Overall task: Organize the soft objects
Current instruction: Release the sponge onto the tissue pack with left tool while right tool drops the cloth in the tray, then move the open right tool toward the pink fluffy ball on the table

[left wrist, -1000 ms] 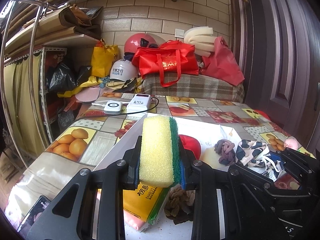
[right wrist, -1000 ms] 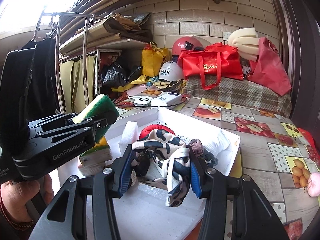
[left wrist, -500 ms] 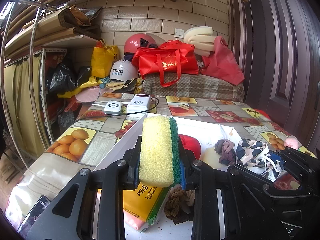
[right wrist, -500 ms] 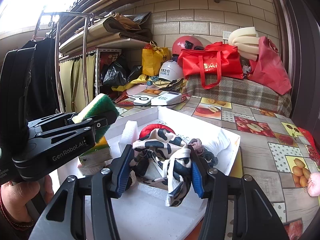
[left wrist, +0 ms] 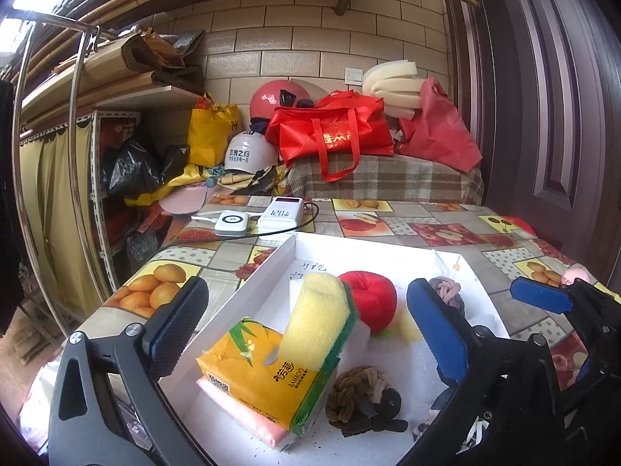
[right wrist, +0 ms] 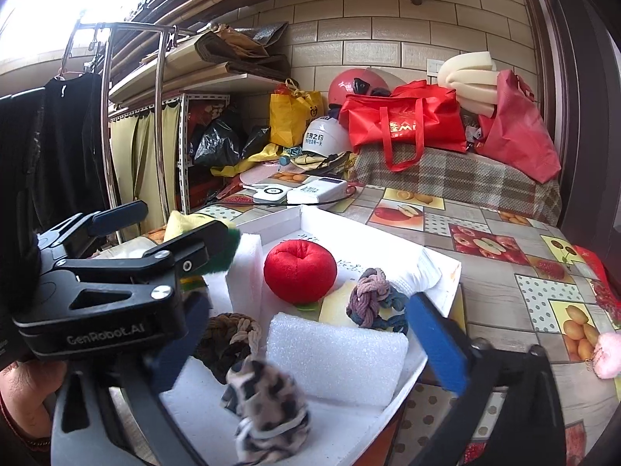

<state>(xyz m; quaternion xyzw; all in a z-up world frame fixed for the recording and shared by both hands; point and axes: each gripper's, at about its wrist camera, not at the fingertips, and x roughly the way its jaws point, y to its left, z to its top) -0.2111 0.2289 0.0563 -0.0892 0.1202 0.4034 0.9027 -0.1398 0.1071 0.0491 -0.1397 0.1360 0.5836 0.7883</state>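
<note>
While both claws have just been opening, each has a soft thing between its pads but grips nothing.

1. Left claw [left wrist: 306,330]: jaws spread wide. The sponge [left wrist: 318,318] sits midway between the pads and touches neither. It stands on end, tilted. Its lower end rests on the tissue pack [left wrist: 264,372] and its upper end points far and up, so the long axis runs roughly along the claw's own line. The yellow face looks left and the green scouring face looks right. Whether it has settled cannot be told.

2. Right claw [right wrist: 308,339]: jaws spread wide. The leopard cloth [right wrist: 268,407] lies below and between the pads, clear of both, near the near wall of the box [left wrist: 248,287]. It is bunched and blurred, with no clear long axis. The foam block [right wrist: 337,357] lies just beyond it.

3. Farther in the box: a brown knot [left wrist: 361,396] near, a red plush [left wrist: 368,299] in the middle and a purple knot [right wrist: 368,295] to its right.

4. Outside the box: a pink plush [right wrist: 609,353] lies on the table at the far right, well apart from the left claw. The right claw is judged the nearer one for it. Its axis cannot be told, as it is cut off by the edge of the view.

5. Before any reach, each claw probably needs to draw back along its own line, so that a pad does not knock over the leaning sponge.
</note>
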